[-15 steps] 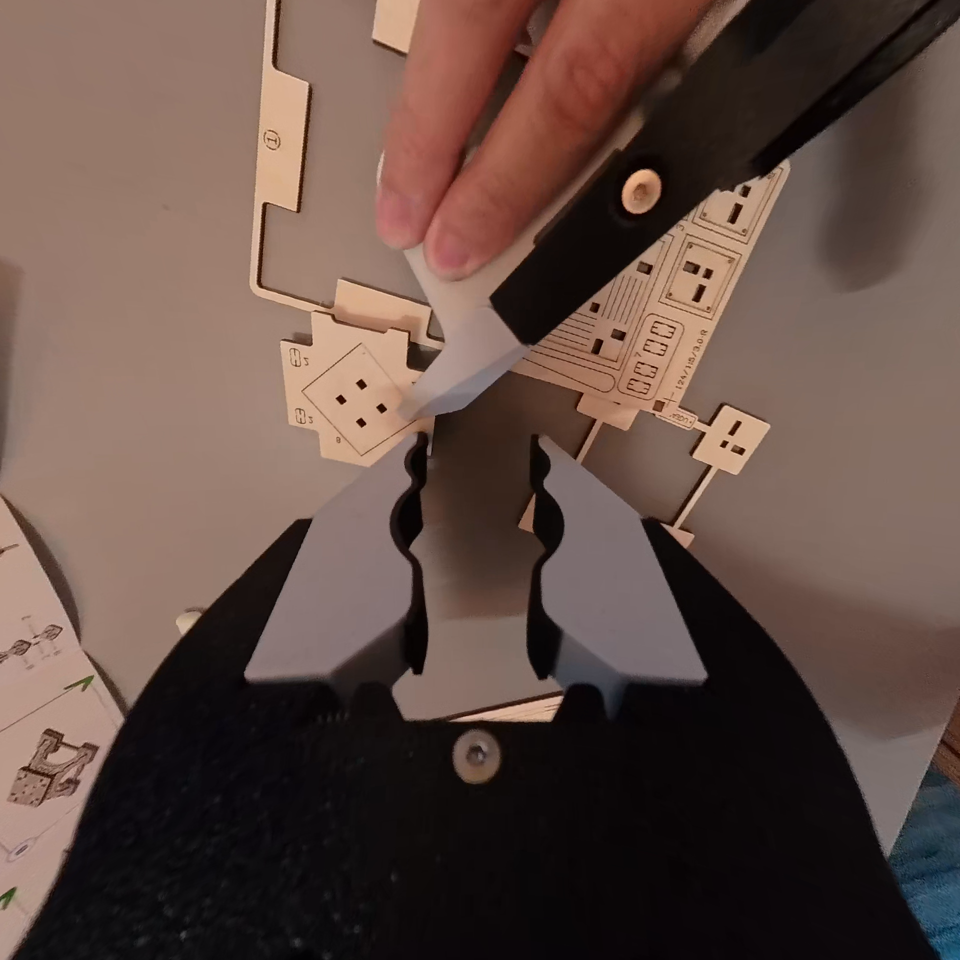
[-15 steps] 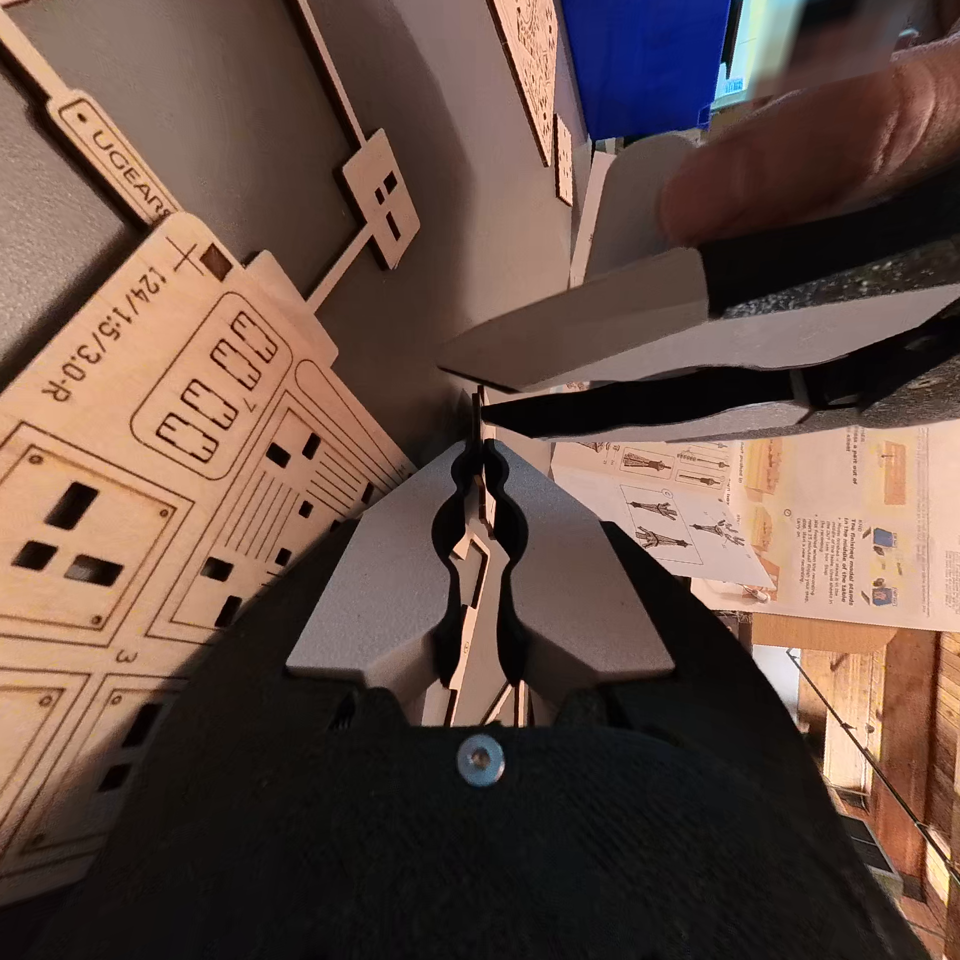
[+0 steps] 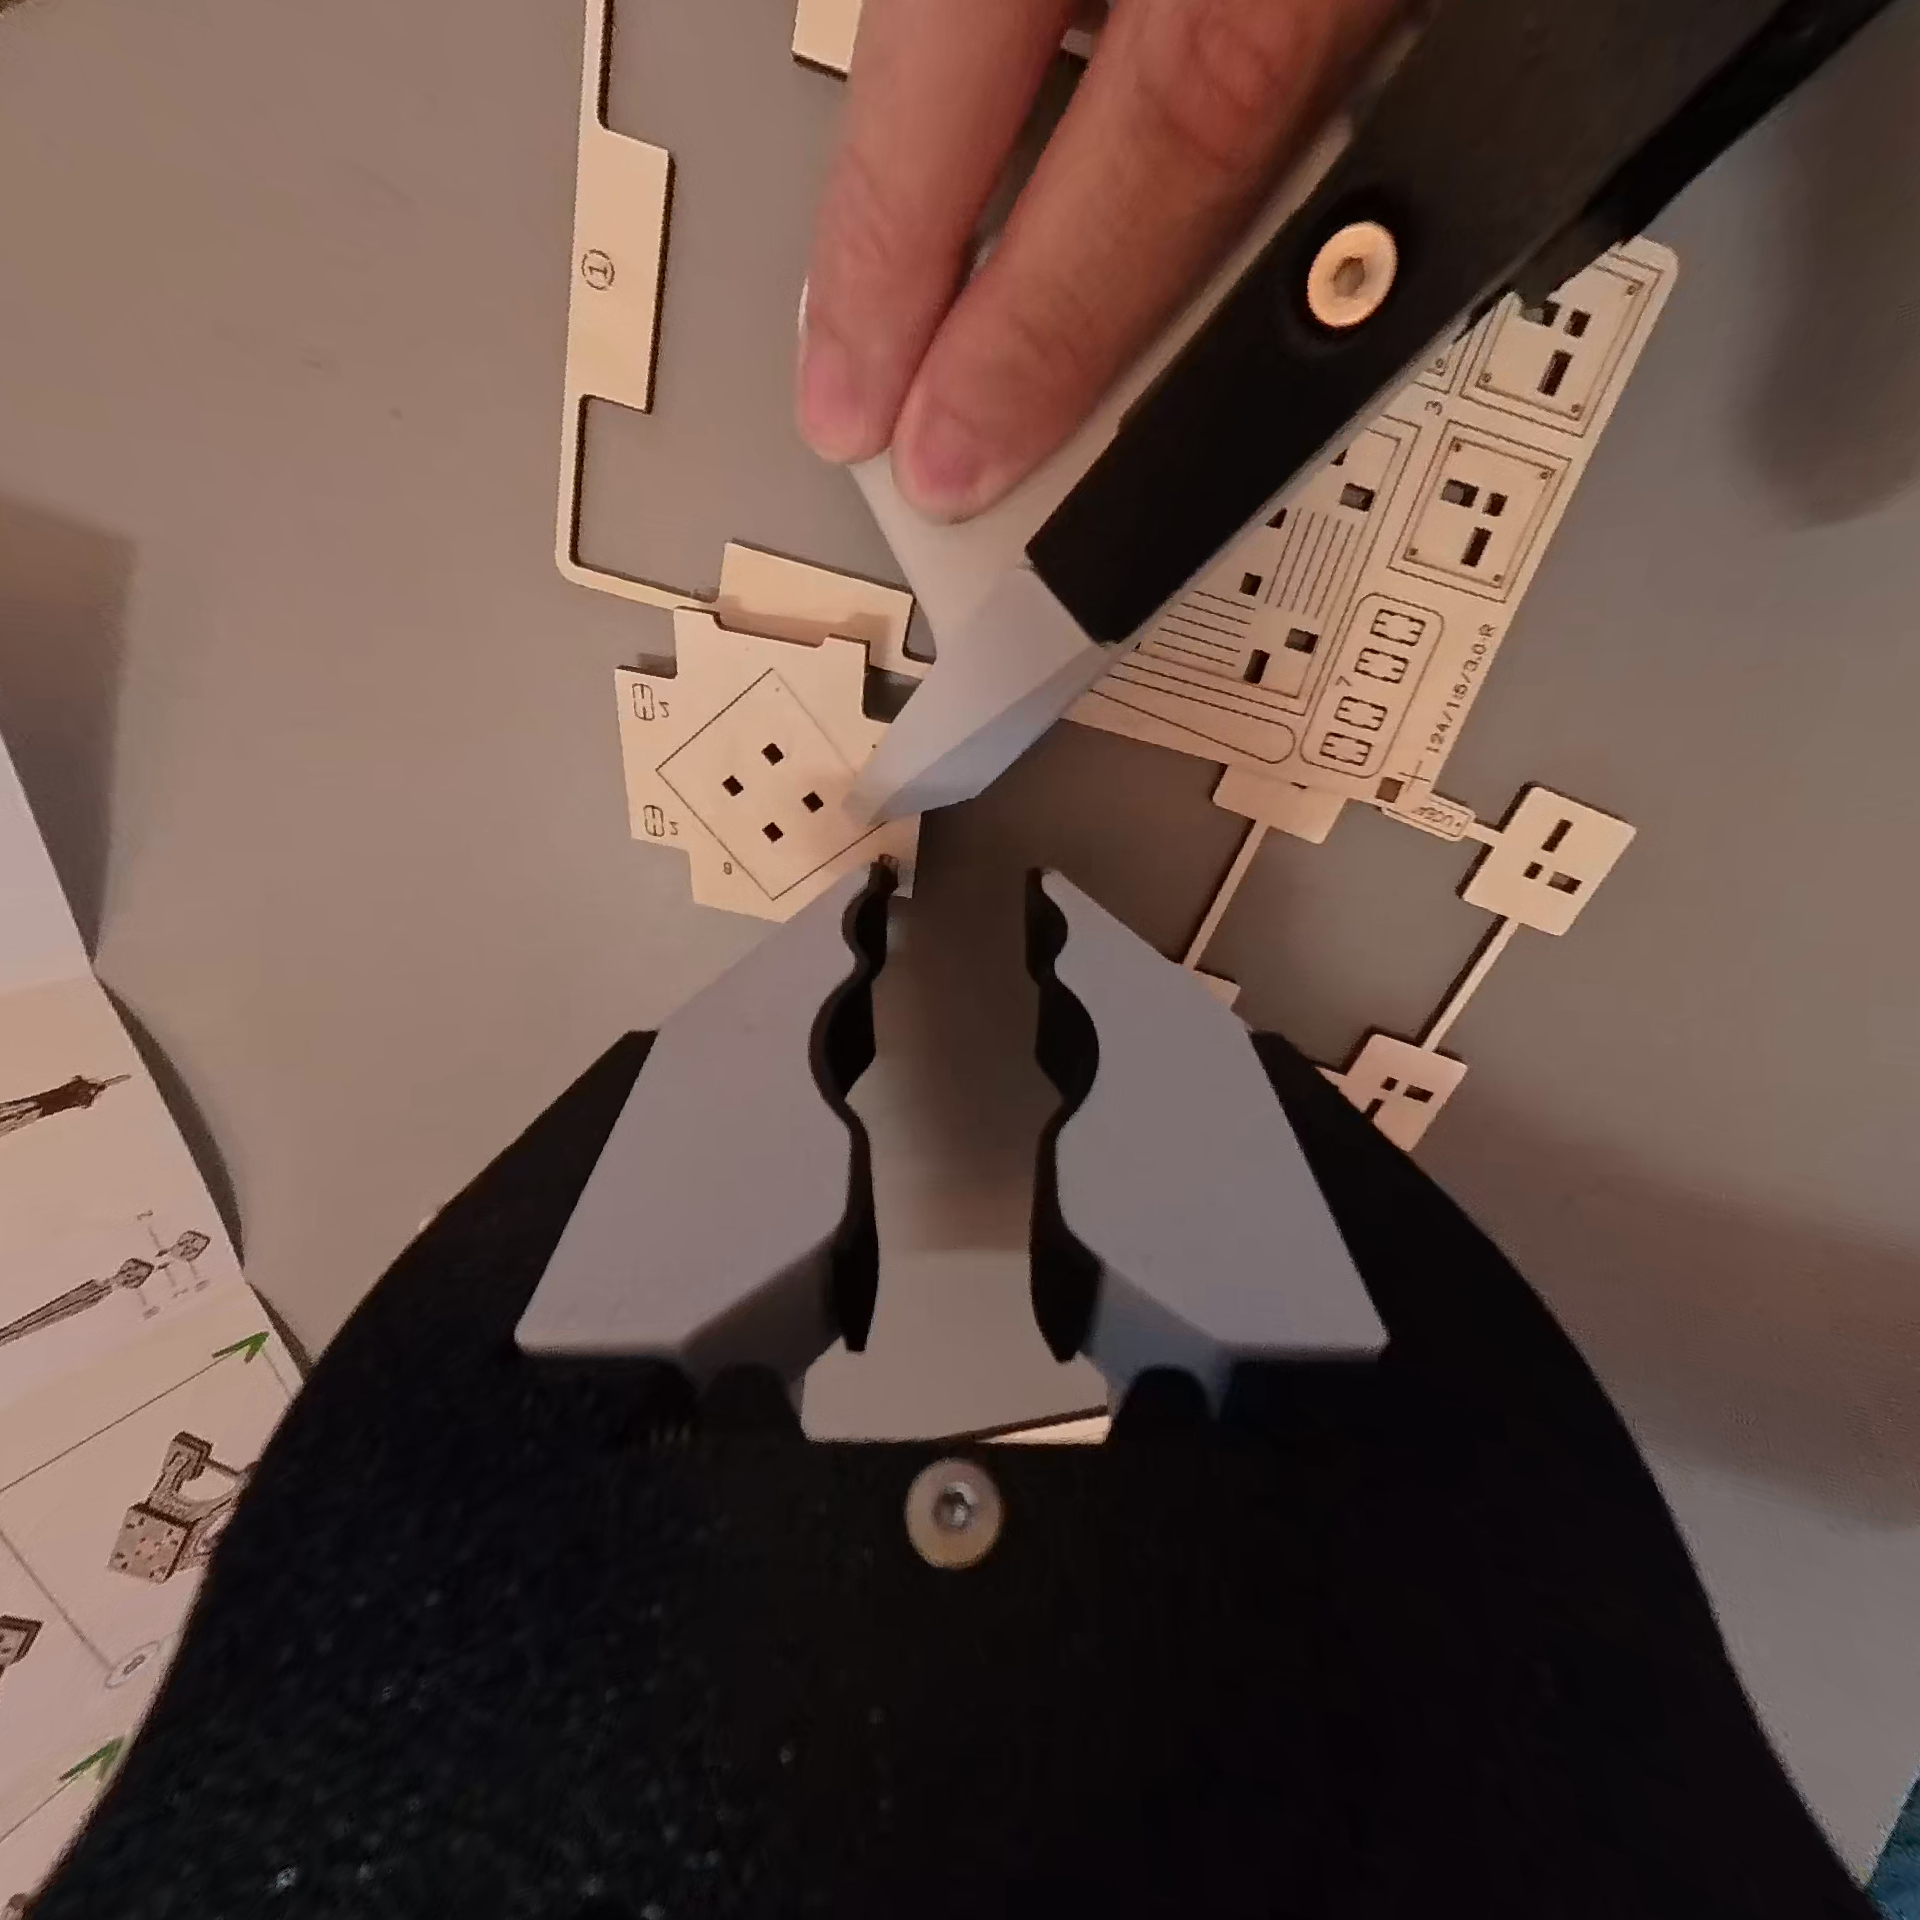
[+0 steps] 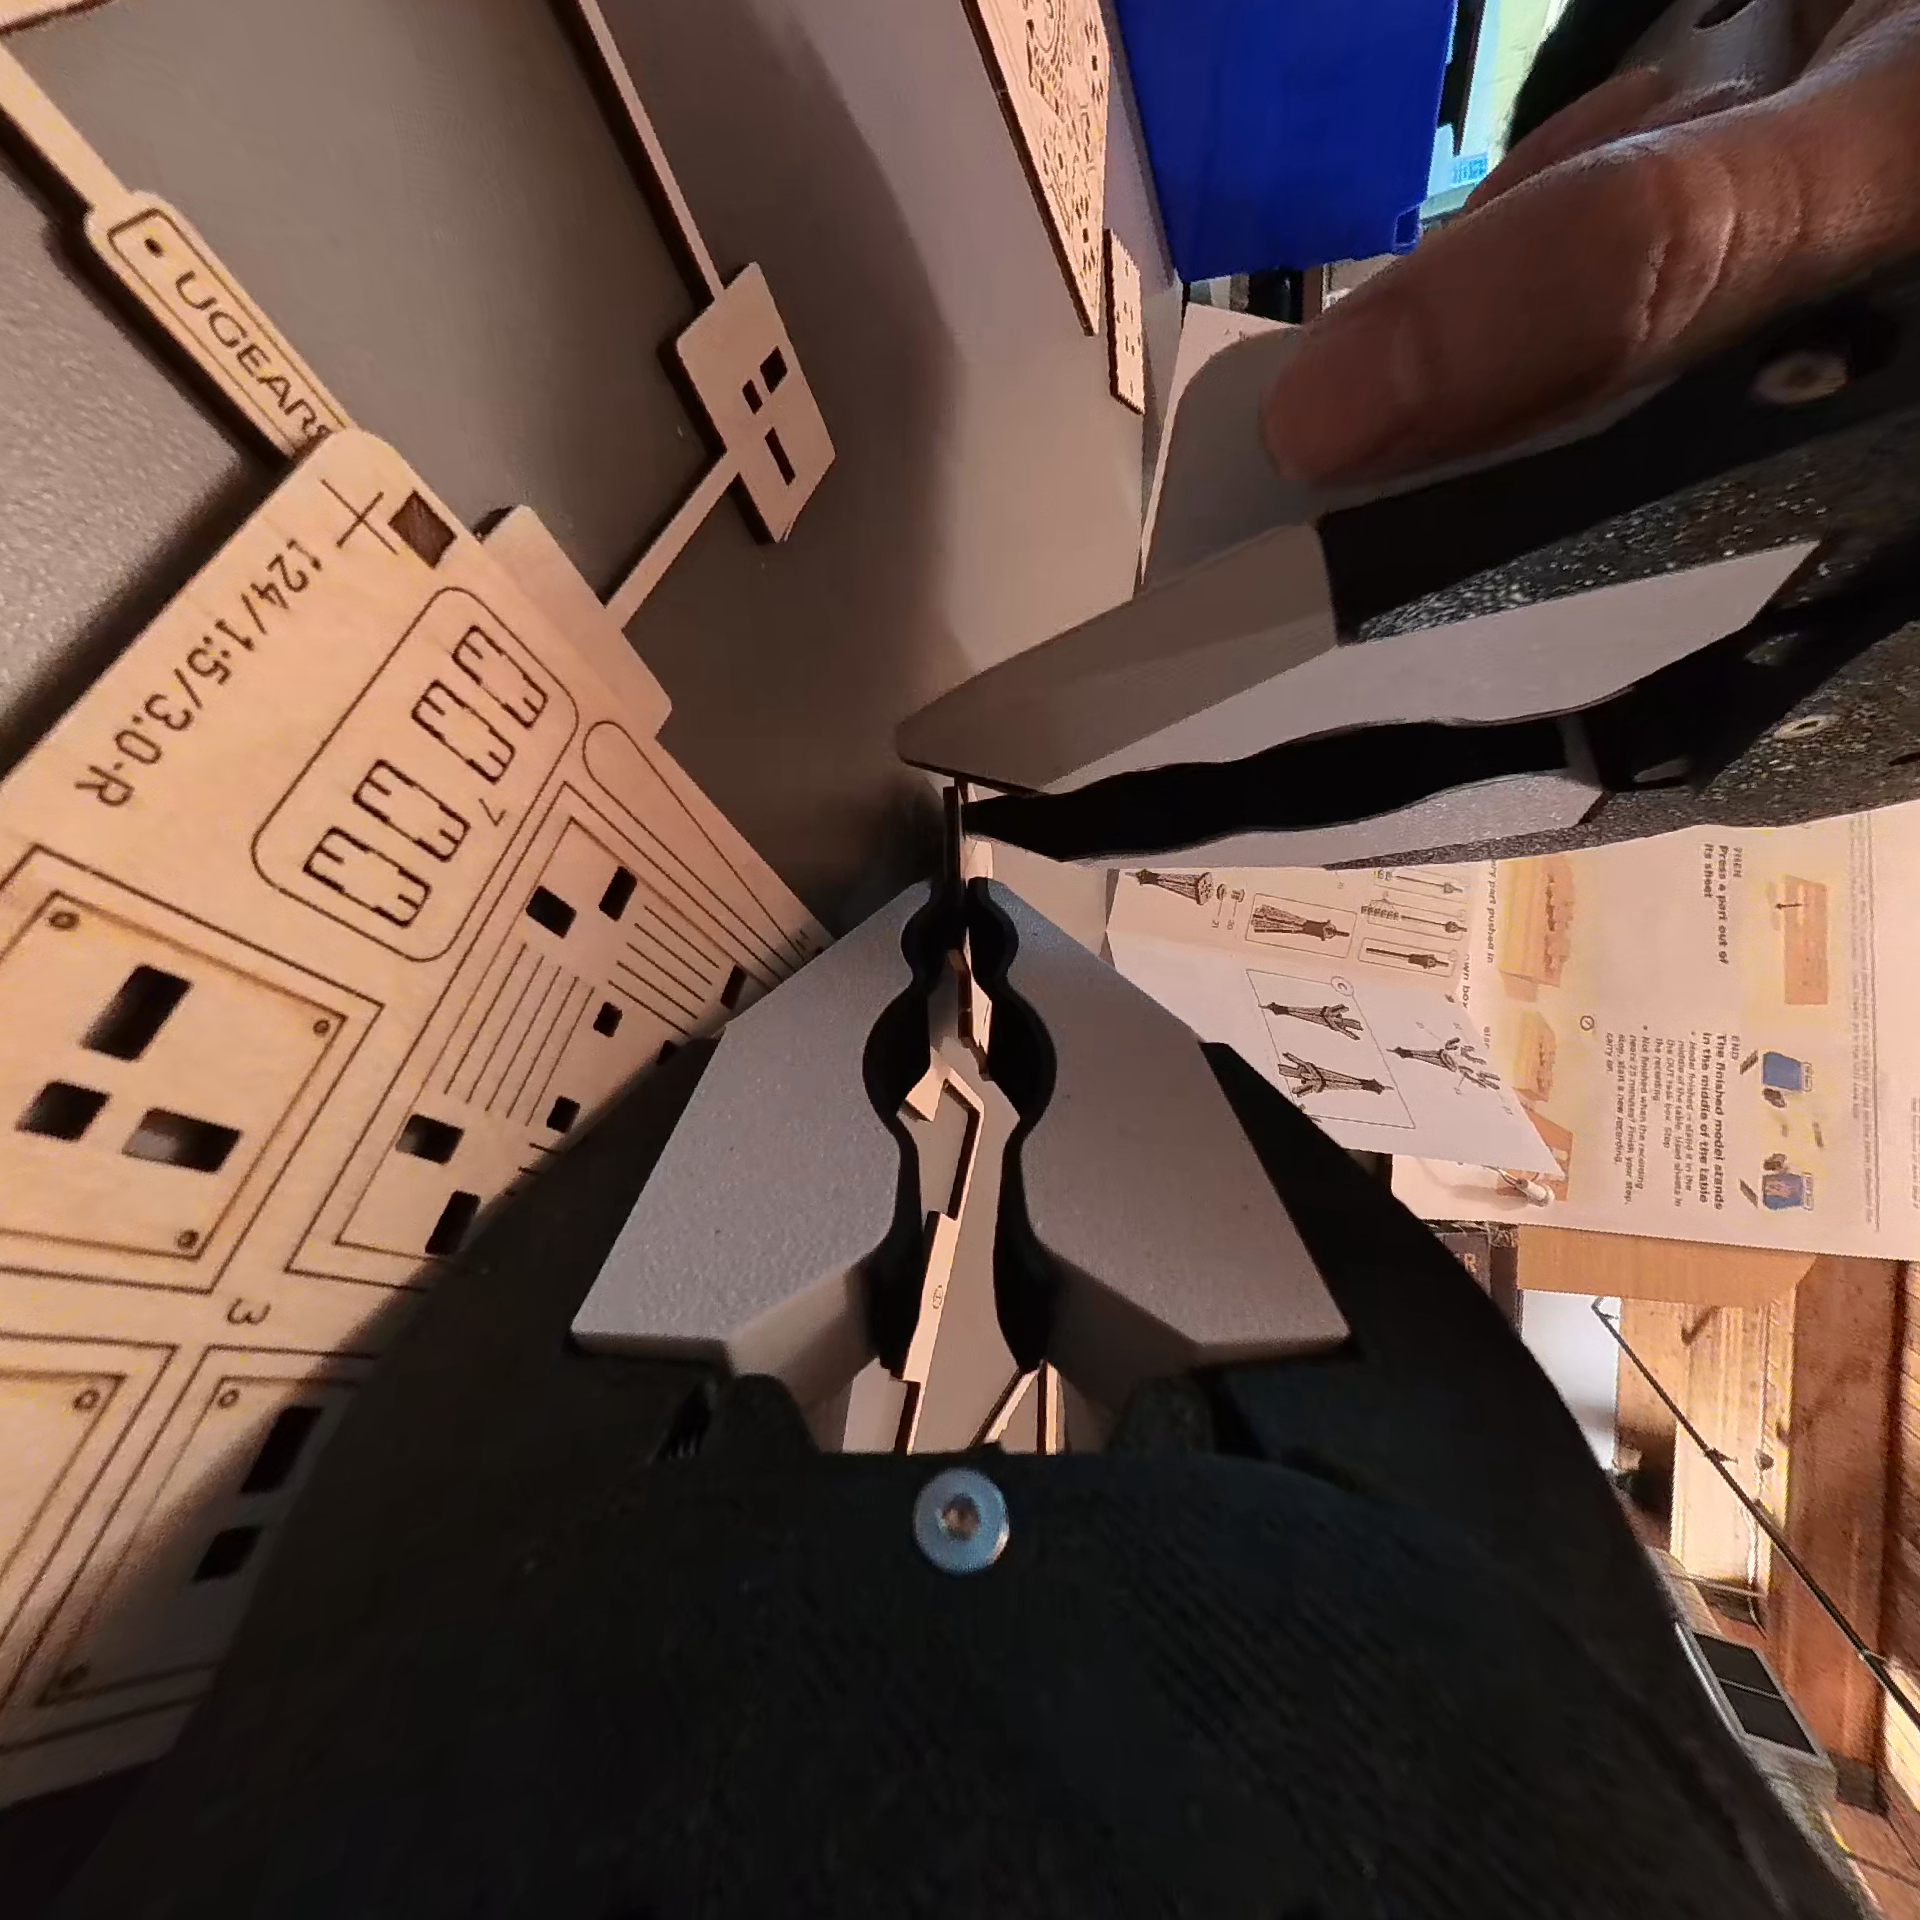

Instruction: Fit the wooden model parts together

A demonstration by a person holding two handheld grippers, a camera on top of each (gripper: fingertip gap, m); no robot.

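Left wrist view shows the left claw (image 3: 961, 883) open, its two grey fingers apart with bare grey table (image 3: 312, 520) between them. Its left fingertip touches the edge of a wooden part sheet (image 3: 748, 769) lying flat on the table. The right claw (image 3: 883, 805) comes in from the upper right, its tip resting on the same sheet, a hand (image 3: 935, 260) pressing on it. Right wrist view shows the right claw (image 4: 956, 894) closed on a thin wooden piece (image 4: 940, 1195) seen edge-on, beside a larger engraved wooden sheet (image 4: 260, 883). Instruction sheets (image 4: 1662, 1039) lie to the right.
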